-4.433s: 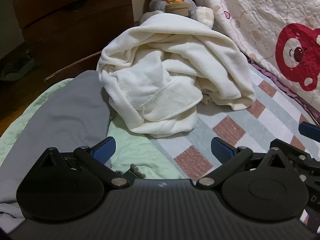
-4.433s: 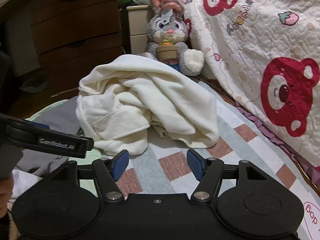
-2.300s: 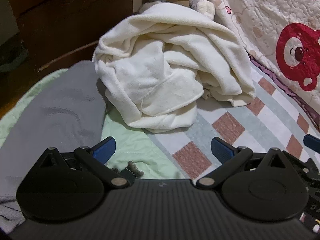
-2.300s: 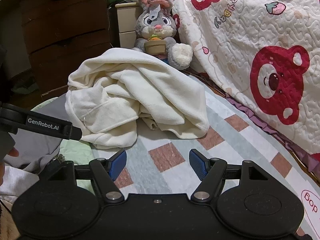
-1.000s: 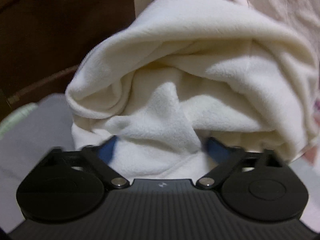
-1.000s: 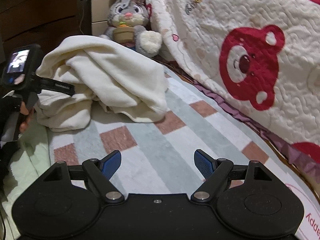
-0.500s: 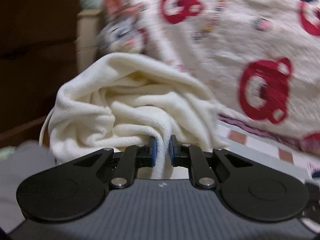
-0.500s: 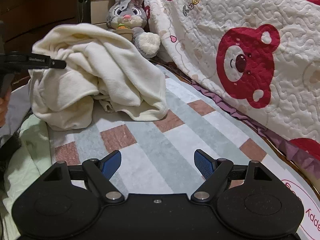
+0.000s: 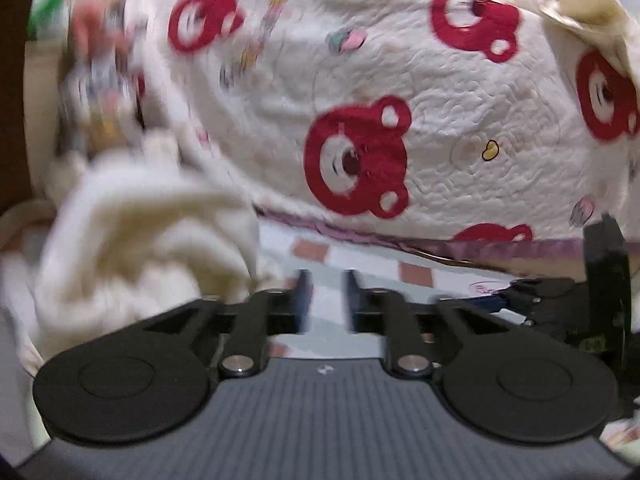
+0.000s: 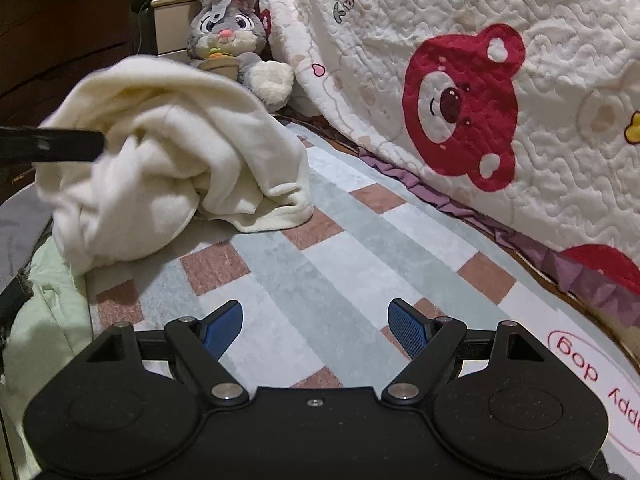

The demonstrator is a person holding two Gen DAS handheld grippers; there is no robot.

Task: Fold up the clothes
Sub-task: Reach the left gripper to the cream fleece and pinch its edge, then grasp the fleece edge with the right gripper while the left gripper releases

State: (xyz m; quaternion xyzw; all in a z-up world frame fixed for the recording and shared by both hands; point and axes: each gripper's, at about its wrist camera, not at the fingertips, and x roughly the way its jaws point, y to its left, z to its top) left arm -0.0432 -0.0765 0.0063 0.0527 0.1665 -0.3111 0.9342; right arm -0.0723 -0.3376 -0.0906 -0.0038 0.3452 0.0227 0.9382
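The cream fleece garment (image 10: 172,152) lies bunched in a heap on the checked bed cover (image 10: 360,264), toward the far left of the bed, with the plush rabbit (image 10: 228,36) just behind it and the bear-print quilt (image 10: 480,100) banked along the right. A loose hem trails out from the heap's right-hand base onto the cover.

The left gripper (image 9: 324,300) is blurred in its own view. Its fingers (image 9: 303,300) stand partly apart and have just been opening, with only the bed cover showing through the gap; the garment sits off to their left and nothing is pinched. In the right wrist view this tool shows as a dark bar (image 10: 52,145) level across the heap's upper left face, so the left hand is plainly the nearer of the two.

The right gripper (image 10: 318,330) has its blue fingers (image 10: 406,326) spread wide and empty, hanging over bare cover, well apart from the garment, which lies ahead and to its left.

The heap has no clear long axis yet, so the folding has hardly begun. The likely need is for the left fingers to swing back left onto an edge, while the right reaches forward-left for the trailing hem
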